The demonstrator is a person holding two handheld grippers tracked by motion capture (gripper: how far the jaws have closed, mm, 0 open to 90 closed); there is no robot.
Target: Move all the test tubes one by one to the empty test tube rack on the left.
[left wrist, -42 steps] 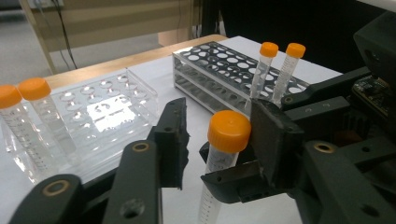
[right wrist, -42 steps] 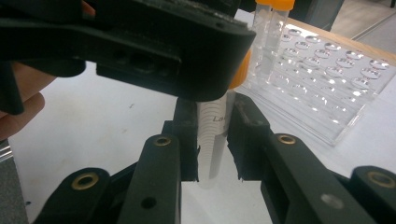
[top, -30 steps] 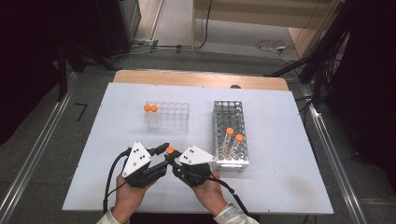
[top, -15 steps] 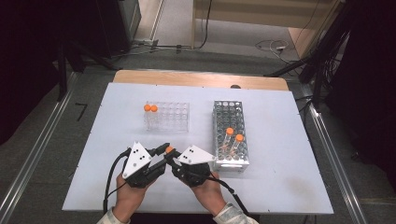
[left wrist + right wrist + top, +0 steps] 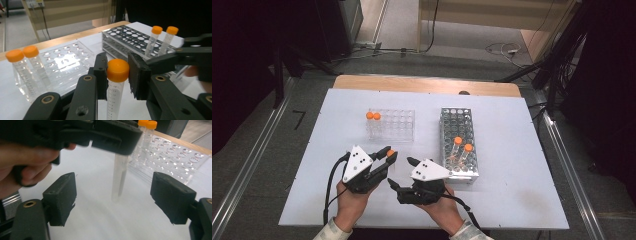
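One light, slick plastic tube (image 5: pixel 115 95) hangs beside the metal rack (image 5: pixel 451 125), pinched at its orange cap (image 5: pixel 117 70) by the left hand-held gripper (image 5: pixel 388 157). Right hand-held gripper (image 5: pixel 122 197) has just spread open around it, touching nothing; the cap gives the surest hold.

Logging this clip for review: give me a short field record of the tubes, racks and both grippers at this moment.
held tube: orange-capped tube, upright, hanging above the table
left gripper: shut on the tube's cap
right gripper: open, jaws have just been opening, pads apart on either side of the tube's lower body
clear rack: two capped tubes at its left end
metal rack: two capped tubes near its front
hand-over: tube now carried by the left gripper alone
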